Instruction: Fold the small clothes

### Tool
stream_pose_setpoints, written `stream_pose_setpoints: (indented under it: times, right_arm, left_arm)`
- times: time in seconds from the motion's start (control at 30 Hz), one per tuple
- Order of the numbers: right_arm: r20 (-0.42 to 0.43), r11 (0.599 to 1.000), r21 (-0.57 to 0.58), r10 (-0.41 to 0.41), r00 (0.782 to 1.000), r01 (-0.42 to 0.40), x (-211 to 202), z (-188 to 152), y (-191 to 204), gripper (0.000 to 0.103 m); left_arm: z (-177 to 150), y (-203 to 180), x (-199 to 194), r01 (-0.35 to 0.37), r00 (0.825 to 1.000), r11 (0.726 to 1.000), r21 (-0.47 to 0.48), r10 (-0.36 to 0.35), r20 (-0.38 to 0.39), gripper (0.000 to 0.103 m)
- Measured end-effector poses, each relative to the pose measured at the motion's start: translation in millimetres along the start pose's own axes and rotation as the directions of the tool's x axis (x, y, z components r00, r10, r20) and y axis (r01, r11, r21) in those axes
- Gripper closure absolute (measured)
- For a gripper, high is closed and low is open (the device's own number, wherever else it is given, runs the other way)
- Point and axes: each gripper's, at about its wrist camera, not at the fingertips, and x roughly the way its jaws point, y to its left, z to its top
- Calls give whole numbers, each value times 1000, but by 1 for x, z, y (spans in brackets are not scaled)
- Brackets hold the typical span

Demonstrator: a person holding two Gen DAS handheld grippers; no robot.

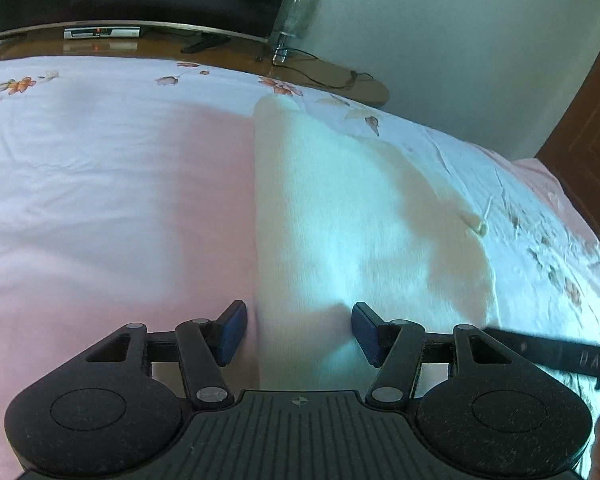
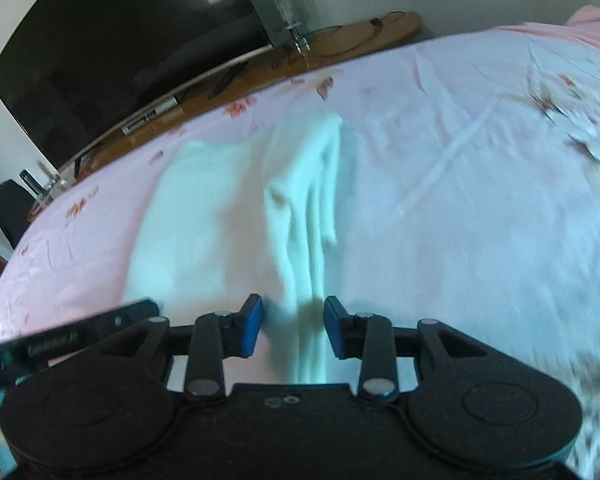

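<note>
A small white garment (image 1: pixel 340 208) lies spread on the pink floral bedsheet (image 1: pixel 100 184). My left gripper (image 1: pixel 298 330) is open, its blue pads straddling the garment's near left edge, close above the cloth. In the right wrist view the same garment (image 2: pixel 204 216) has a bunched, raised fold (image 2: pixel 308 200) running toward the camera. My right gripper (image 2: pixel 294 326) is open, with that bunched fold passing between its blue pads. I cannot tell whether the pads touch the cloth. The right view is motion-blurred.
A wooden TV bench (image 1: pixel 228 50) with a dark TV (image 2: pixel 112 52), a set-top box (image 1: pixel 100 33) and a glass vase (image 1: pixel 300 8) stands beyond the bed's far edge. A brown door (image 1: pixel 588 128) is at right. The other gripper's black body (image 1: pixel 560 354) shows at lower right.
</note>
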Motion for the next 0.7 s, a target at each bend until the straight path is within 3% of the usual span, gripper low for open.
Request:
stream_pose_setpoints:
  times: [0.13,0.2,0.3,0.37,0.4,0.5,0.7]
  right_arm:
    - [7,999,-13,-33,999,33,-5,-18,6,91]
    - [17,996,-43,-83,996,83,-3,-21,9,92]
    - [5,995,-21,-101,995,101,0,-18,10,92]
    - [10,992,-58,-112,994,113,-5,-15,16,91]
    - [23,993,-51,-108,994,109,-10,-14,17,84]
    - [108,997,-30,-71,992,74,-27,-1,21,77]
    - [205,992,-88,-72,976,92,-20,39,44,78]
  left_arm:
    - [-7,-10,-1,-8,1000,999,38,8,-1,45]
    - [-7,-13,-1,-14,1000,998,53,14,1,44]
    - [1,-12,-7,0,1000,1000,25,1,-21,44]
    - [9,-10,-17,3,1000,1000,11,-3,6,44]
    - [14,-10,-21,0,1000,1000,17,0,26,44]
    - [33,-14,-24,9,998,1000,29,-11,59,44]
    - [69,-26,-8,29,994,999,36,-32,101,44]
